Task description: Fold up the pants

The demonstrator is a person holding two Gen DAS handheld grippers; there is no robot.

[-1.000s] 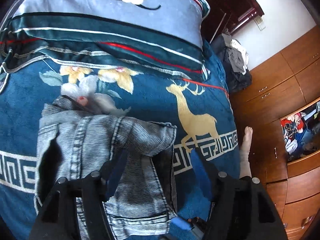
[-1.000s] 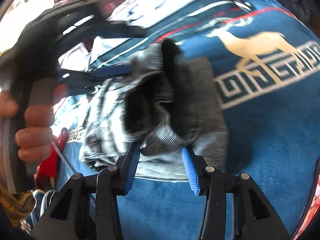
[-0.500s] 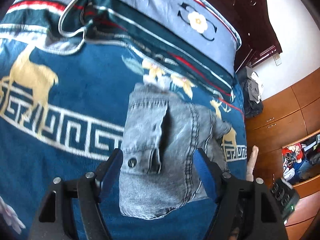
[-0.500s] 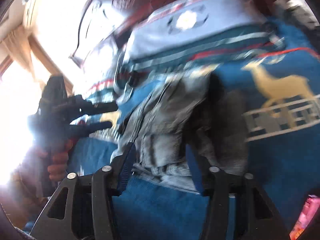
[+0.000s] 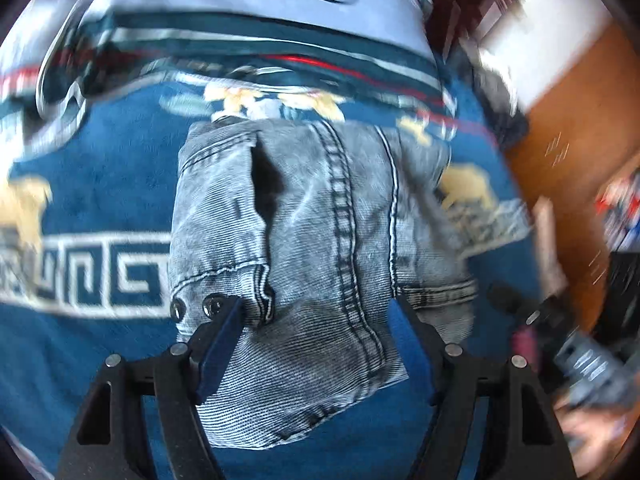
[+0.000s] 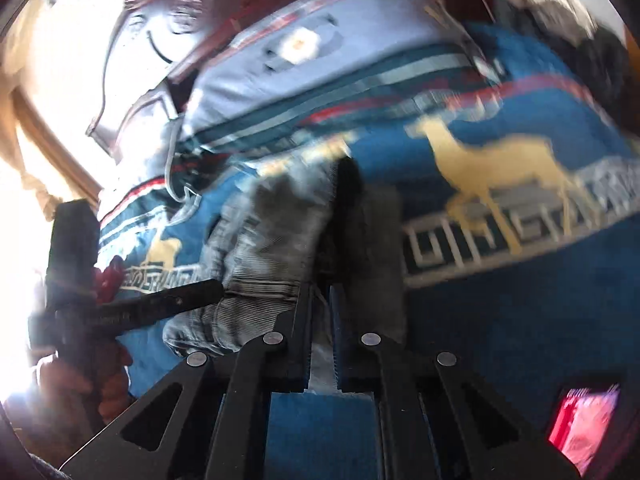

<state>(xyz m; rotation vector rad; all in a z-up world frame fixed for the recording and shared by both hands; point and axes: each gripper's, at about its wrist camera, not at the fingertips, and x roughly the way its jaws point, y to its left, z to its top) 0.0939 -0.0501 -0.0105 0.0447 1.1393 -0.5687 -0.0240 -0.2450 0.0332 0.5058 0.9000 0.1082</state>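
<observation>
The left tongs [image 5: 316, 340] are held spread and angled down over the folded grey washed-denim pants [image 5: 320, 248], which lie between their tips on the blue deer-patterned blanket [image 5: 100, 184]. The right tongs [image 6: 320, 320], spread half a second ago, are now pressed together, seemingly pinching the pants' near edge, though blur hampers the view. A striped pillow [image 5: 260, 8] lies beyond the left tongs.

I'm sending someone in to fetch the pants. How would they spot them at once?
Find the bed with the dark blue blanket patterned with gold deer. In its middle, below the pale blue pillow, lies a folded bundle: the pants. They are the only grey washed denim there, with dark stitched seams and two metal snaps at one corner.
</observation>
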